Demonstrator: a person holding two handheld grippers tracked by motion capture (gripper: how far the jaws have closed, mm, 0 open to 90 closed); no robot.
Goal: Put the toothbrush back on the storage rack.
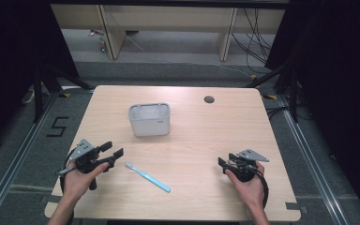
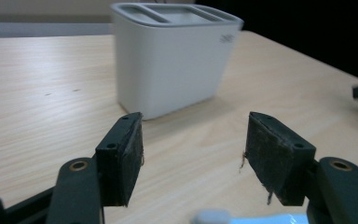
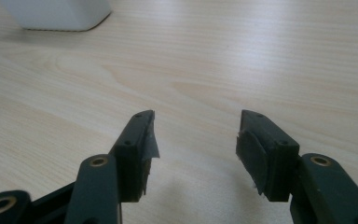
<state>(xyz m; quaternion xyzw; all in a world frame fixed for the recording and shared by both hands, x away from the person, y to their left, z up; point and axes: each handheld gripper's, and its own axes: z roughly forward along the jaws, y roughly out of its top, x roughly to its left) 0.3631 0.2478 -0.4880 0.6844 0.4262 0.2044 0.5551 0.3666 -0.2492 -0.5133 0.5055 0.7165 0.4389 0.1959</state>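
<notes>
A light blue toothbrush (image 1: 148,177) lies flat on the wooden table (image 1: 201,136), its white head toward my left gripper (image 1: 112,151). That gripper is open just left of the brush head, and the head (image 2: 210,217) shows at the bottom edge below its jaws. A white holder with divided slots (image 1: 149,119) stands upright behind it, straight ahead in the left gripper view (image 2: 173,56). My right gripper (image 1: 223,162) is open at the right front of the table, over bare wood (image 3: 193,135), nothing between its jaws.
A round cable hole (image 1: 209,99) sits near the table's far edge. Black curtains hang at both sides, and a shelf with cables stands beyond the table. The holder's corner (image 3: 56,14) shows far off in the right gripper view.
</notes>
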